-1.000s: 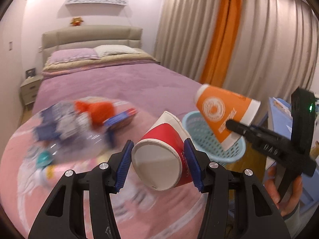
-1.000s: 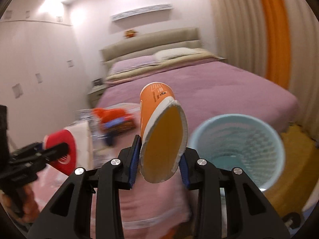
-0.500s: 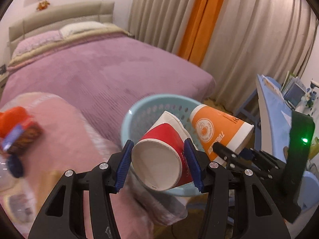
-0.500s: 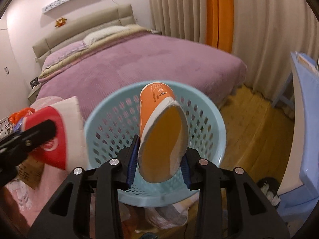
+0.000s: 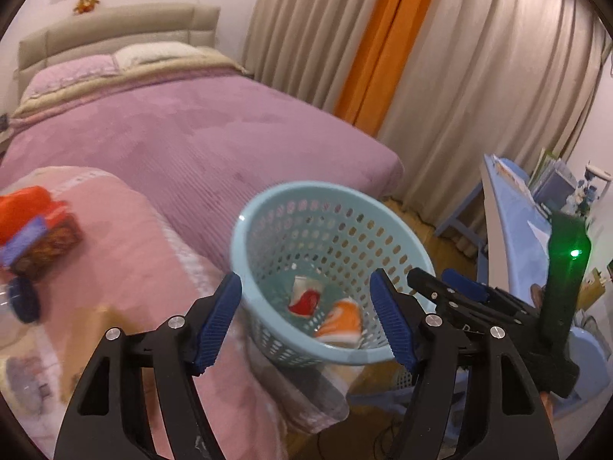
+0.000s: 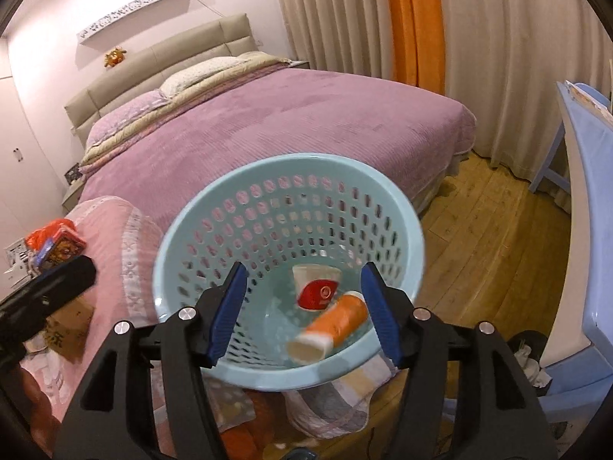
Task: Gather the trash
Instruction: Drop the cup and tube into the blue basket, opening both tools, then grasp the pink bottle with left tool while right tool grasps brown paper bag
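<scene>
A light blue perforated basket (image 5: 268,207) (image 6: 214,199) stands below both grippers. Inside it lie a red and white paper cup (image 5: 305,298) (image 6: 316,287) and an orange and white paper cup (image 5: 339,320) (image 6: 331,326). My left gripper (image 5: 306,322) is open and empty above the basket's near rim. My right gripper (image 6: 302,306) is open and empty above the basket; it also shows at the right of the left wrist view (image 5: 459,295). More trash (image 5: 34,226) (image 6: 53,245), an orange wrapper and a dark box, lies on the pink cloth at the left.
A pink-covered table (image 5: 126,253) is to the left of the basket. A purple bed (image 6: 291,122) lies behind. A blue desk (image 6: 586,176) and blue chair stand at the right on the wooden floor (image 6: 486,226). Curtains hang at the back right.
Both grippers opened and let go of their cups. The red cup and the orange cup dropped into the basket.
</scene>
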`<state>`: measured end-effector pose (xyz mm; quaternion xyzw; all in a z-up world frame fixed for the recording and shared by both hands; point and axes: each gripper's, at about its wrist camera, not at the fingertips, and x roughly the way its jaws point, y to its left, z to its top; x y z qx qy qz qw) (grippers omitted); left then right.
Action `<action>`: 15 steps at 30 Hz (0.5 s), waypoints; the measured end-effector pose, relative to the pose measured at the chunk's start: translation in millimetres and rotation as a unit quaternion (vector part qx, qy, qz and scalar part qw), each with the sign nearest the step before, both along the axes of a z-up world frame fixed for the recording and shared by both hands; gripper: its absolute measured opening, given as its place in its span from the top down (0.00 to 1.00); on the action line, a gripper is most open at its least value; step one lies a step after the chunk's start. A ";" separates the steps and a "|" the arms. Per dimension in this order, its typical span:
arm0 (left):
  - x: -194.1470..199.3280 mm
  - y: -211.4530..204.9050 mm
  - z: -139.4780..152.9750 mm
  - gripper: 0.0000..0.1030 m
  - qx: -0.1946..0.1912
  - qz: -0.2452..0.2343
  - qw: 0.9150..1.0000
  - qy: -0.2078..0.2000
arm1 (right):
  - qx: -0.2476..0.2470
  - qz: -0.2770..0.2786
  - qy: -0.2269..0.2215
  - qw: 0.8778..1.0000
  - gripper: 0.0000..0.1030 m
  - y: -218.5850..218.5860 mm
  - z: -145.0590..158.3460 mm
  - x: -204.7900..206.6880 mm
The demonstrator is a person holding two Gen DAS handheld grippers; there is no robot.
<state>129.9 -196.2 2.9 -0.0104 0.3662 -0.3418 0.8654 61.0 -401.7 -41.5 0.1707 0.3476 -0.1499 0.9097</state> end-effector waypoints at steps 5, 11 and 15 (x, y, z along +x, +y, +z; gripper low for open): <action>-12.0 33.9 22.3 0.34 -0.016 0.031 0.999 -0.025 | -0.008 0.027 -0.022 0.999 0.43 24.7 18.2 -6.3; -29.3 97.8 43.4 0.34 -0.029 0.086 0.994 -0.062 | -0.020 0.080 -0.057 0.995 0.43 70.7 45.1 -7.4; -32.3 148.7 49.8 0.34 -0.025 0.135 0.988 -0.073 | -0.028 0.125 -0.068 0.989 0.43 107.6 56.2 -3.7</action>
